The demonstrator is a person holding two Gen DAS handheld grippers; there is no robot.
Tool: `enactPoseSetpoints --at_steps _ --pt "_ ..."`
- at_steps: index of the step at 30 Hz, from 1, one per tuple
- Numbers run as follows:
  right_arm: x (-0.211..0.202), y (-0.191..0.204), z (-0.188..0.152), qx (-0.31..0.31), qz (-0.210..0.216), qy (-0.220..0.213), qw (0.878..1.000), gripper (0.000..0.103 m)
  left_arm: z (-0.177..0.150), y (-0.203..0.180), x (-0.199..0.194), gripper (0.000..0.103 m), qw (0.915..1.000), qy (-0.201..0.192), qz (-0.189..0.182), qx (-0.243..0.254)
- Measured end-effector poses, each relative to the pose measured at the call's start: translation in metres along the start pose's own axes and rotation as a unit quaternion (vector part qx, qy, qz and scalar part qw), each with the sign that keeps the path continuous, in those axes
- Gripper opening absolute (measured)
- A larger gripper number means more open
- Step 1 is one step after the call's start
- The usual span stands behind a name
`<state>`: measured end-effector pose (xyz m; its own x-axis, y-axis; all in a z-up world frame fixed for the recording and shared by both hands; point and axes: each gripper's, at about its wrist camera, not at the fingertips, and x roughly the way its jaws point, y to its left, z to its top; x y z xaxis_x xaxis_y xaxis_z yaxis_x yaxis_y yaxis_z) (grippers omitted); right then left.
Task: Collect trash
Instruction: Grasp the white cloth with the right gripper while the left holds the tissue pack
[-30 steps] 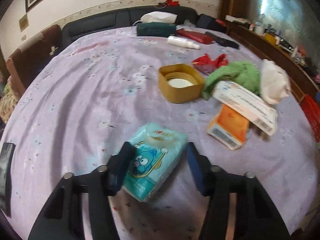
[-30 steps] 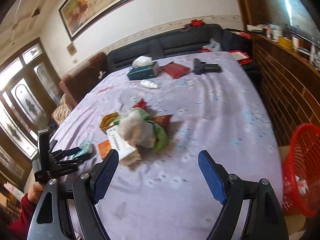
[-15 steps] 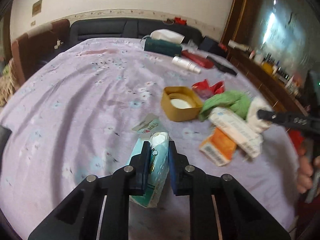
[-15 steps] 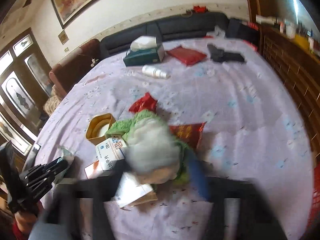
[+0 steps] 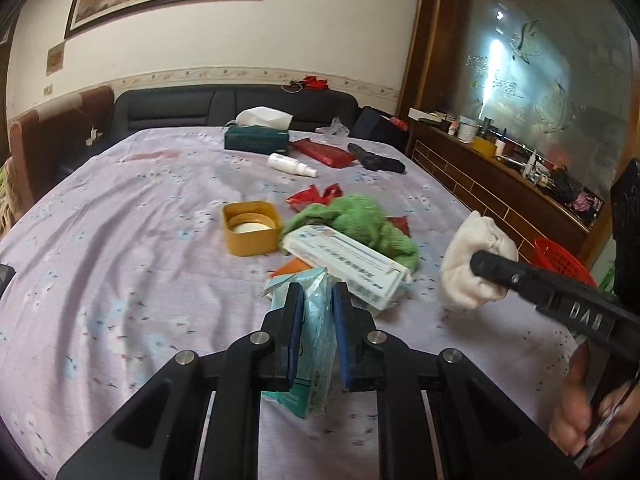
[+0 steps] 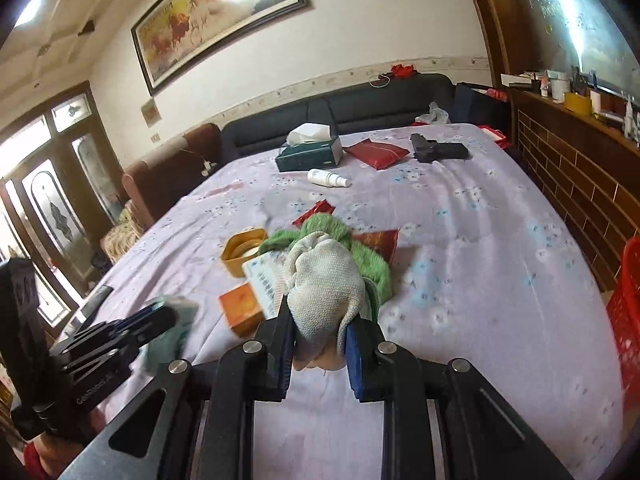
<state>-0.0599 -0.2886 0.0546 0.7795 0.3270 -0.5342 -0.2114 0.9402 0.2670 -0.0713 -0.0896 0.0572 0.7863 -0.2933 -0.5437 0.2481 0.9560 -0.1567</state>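
Teal tissue pack [image 5: 316, 344] is clamped in the left tool [image 5: 315, 334], lifted off the lilac-covered bench [image 5: 120, 240]; the right tool [image 6: 318, 340] is clamped on a white cloth wad [image 6: 326, 288]. Pickup is complete; next, carry both to the red basket [image 6: 626, 304] and release

A pale lilac bedsheet [image 5: 120, 208] sprigged with small blue-and-white flowers fills the frame's centre; mid-frame sit a mustard-yellow square tub [image 5: 251, 233], a fuzzy green towel [image 5: 360, 224] and a white printed carton [image 5: 348, 264]; lower centre, a pale turquoise wipes pack [image 5: 316, 344]; right, a cream knitted cloth [image 6: 324, 284]; far right, a red mesh basket [image 6: 626, 304].
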Motion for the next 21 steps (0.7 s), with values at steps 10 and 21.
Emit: enactPoseSetpoints --at_steps 10,21 --pt "-0.005 0.002 -0.013 -0.003 0.003 0.005 1.0 0.024 -0.001 -0.015 0.001 0.013 0.9995 0.005 0.019 0.026" --pt "-0.009 0.003 -0.013 -0.004 0.005 0.002 1.0 0.024 -0.002 -0.02 0.001 0.013 0.9976 -0.003 0.045 0.052"
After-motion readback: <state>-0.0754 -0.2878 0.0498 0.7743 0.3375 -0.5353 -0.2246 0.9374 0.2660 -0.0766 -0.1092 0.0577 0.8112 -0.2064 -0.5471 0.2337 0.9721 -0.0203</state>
